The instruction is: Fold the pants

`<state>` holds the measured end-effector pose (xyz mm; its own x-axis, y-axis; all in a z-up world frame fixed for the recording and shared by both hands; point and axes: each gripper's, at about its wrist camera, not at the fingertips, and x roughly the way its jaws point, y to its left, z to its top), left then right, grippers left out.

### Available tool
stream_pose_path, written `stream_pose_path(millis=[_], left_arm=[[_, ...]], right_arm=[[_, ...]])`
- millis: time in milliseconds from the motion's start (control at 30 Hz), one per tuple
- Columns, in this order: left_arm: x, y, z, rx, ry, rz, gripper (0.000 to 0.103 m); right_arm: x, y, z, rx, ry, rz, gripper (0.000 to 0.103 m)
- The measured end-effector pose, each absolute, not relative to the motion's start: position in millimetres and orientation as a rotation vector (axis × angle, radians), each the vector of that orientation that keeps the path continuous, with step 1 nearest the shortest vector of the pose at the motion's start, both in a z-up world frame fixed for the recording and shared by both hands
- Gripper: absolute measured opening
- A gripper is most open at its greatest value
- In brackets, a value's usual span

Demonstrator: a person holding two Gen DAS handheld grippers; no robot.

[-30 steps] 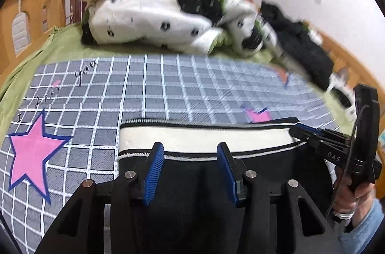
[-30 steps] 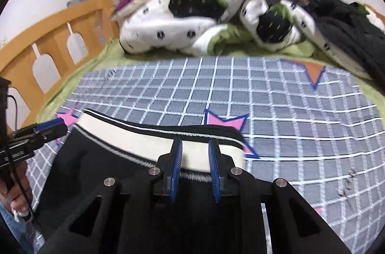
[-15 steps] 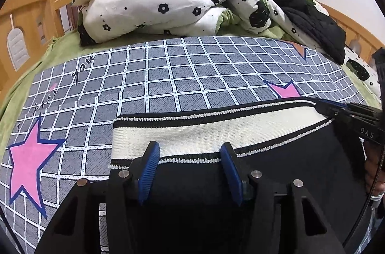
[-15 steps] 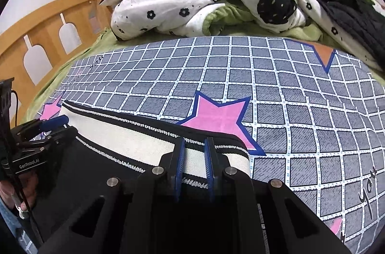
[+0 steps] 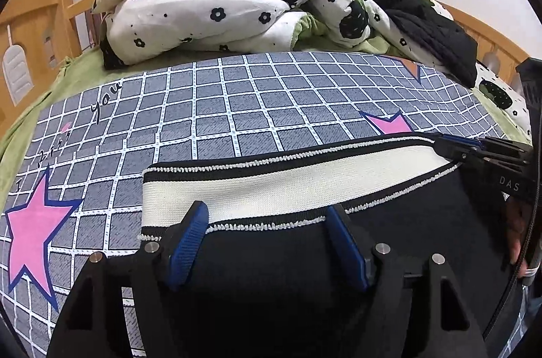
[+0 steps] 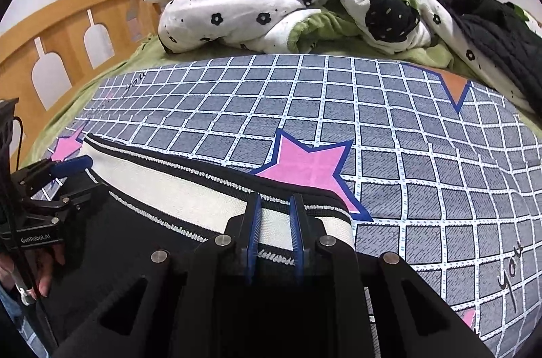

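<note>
- Black pants with a wide cream waistband are spread flat on the bed, on top of a grey grid-patterned sheet with pink stars printed on it.
- The waistband is stretched across the near part of the sheet, between the two grippers, and one pink star is partly covered by its right end.
- The left gripper is seen with its blue pads set wide apart; the black fabric just below the waistband's lower edge sits between them, but nothing is pinched there.
- The right gripper is narrowed down onto the waistband near its right end, with cream elastic visible in the slim gap between the pads. Looks like the band is clamped, pretty much.
- In the left wrist view, the right gripper is spotted at the far right edge, tips on the waistband's end.
- In the right wrist view, the left gripper is visible at the left, at the other end of the band.
- A crumpled white flower-print comforter is piled at the far side of the bed, with dark clothing just beside it on the right.
- A wooden bed frame is seen along the left.
</note>
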<state>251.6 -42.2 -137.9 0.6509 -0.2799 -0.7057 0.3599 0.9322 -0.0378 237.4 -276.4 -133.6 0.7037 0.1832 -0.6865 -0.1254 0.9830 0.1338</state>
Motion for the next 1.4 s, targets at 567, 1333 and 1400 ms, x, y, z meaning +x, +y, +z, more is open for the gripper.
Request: stream_pose_path(millis=[567, 1333, 1400], left_arm=[[247, -38, -134, 0.114, 0.812, -0.361, 0.064], [31, 46, -139, 0.156, 0.94, -0.344, 0.065], [23, 44, -143, 0.217, 0.927, -0.336, 0.065]], right_arm=[[242, -284, -134, 0.109, 0.784, 0.202, 0.018], [26, -267, -118, 0.015, 0.996, 0.185, 0.021], [12, -275, -112, 0.122, 0.957, 0.187, 0.021]])
